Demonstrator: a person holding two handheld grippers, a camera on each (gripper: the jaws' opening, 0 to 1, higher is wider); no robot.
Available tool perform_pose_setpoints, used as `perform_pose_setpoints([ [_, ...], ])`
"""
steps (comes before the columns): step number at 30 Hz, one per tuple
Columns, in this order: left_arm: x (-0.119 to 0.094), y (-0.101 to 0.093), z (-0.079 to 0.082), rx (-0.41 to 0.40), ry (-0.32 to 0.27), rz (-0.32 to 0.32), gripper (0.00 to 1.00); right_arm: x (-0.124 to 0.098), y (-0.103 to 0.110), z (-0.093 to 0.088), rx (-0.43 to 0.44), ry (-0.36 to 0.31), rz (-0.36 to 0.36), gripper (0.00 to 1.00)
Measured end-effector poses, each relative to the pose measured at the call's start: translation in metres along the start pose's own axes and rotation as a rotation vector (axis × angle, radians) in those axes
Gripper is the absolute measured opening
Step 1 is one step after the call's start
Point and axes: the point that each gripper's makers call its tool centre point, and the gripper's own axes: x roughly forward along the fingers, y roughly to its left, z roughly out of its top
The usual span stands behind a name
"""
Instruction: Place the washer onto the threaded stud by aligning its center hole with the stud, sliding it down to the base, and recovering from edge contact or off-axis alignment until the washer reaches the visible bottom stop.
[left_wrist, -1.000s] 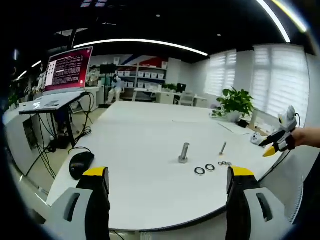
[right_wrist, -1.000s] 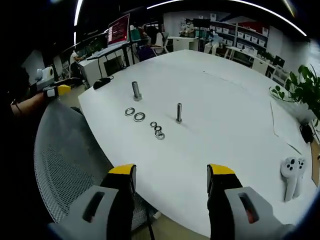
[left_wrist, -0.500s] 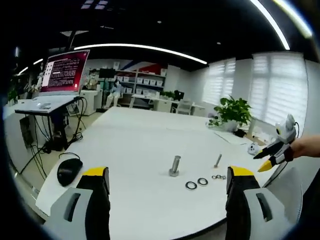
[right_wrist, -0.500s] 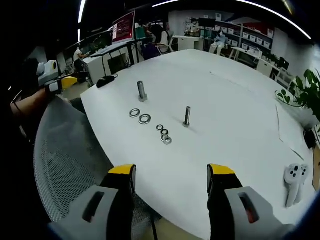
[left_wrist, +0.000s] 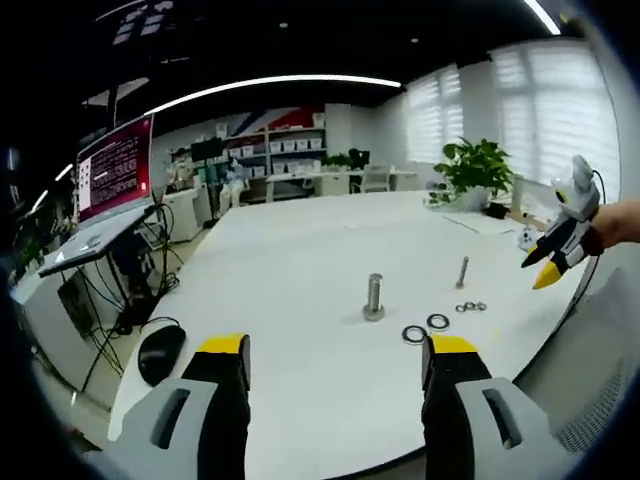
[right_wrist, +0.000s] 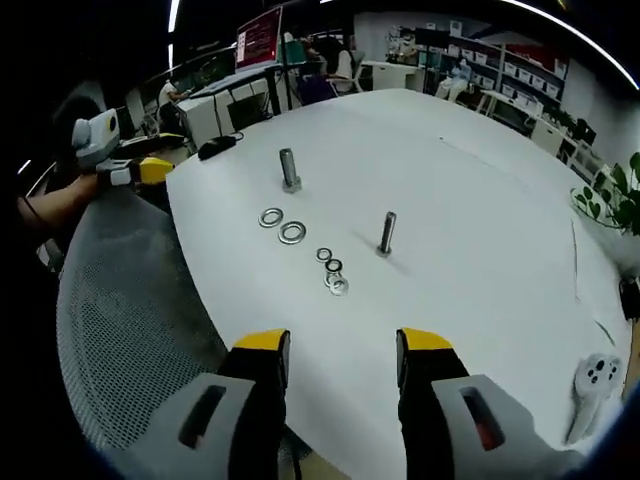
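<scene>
White table (left_wrist: 300, 260), big and rounded. Left gripper (left_wrist: 335, 352) hangs over the near edge, jaws apart, nothing between them. Right gripper (right_wrist: 340, 345) likewise over its near edge, jaws spread, holding nothing.

Thick stud (right_wrist: 290, 169) stands upright on the table, a little in from the rounded edge; thin stud (right_wrist: 386, 232) upright further toward the middle, apart from the thick one. Two large washers (right_wrist: 281, 224) lie flat side by side between the thick stud and the table edge, just beside each other, not on any stud. Small washers (right_wrist: 333, 272) sit in a tight cluster near the thin stud, on the edge side; cannot tell how many touch.

In the left gripper view: thick stud (left_wrist: 374, 297), thin stud (left_wrist: 462, 272), large washers (left_wrist: 425, 328), small ones (left_wrist: 470, 307). Black mouse (left_wrist: 161, 352) near the table's left edge. Potted plant (left_wrist: 478, 170) at the far side. White controller (right_wrist: 592, 380) by the far right edge in the right gripper view. Mesh chair (right_wrist: 120, 330) at the table edge.
</scene>
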Motion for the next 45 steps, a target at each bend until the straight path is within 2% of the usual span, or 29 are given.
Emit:
perform_pose_setpoints([
  [3,0.002,-0.001,-0.004,0.046,0.013,0.007,0.68,0.010,0.000,0.003,-0.023,0.008,0.014,0.41],
  [10,0.003,-0.006,-0.010,0.045,0.037,-0.030,0.66,0.037,0.001,0.003,-0.085,0.086,0.058,0.39],
  [12,0.003,-0.007,-0.012,0.042,0.046,-0.035,0.65,0.043,0.003,0.005,-0.127,0.108,0.077,0.37],
  [17,0.003,-0.005,-0.016,0.046,0.058,-0.029,0.58,0.055,0.005,0.004,-0.236,0.170,0.097,0.36],
  [20,0.003,-0.005,-0.018,0.087,0.067,-0.023,0.54,0.062,0.007,0.007,-0.243,0.173,0.113,0.35],
  [25,0.003,-0.007,-0.020,0.076,0.077,-0.040,0.49,0.072,0.009,0.006,-0.274,0.203,0.142,0.31],
  [29,0.003,-0.007,-0.020,0.076,0.078,-0.040,0.46,0.077,0.009,0.002,-0.336,0.248,0.151,0.30],
  [34,0.003,-0.007,-0.020,0.070,0.075,-0.038,0.41,0.084,0.007,0.000,-0.384,0.264,0.155,0.26],
  [37,0.003,-0.008,-0.021,0.066,0.079,-0.047,0.36,0.085,0.007,0.002,-0.380,0.263,0.165,0.24],
  [45,0.003,-0.009,-0.023,0.062,0.088,-0.052,0.35,0.087,0.009,0.004,-0.396,0.260,0.199,0.21],
])
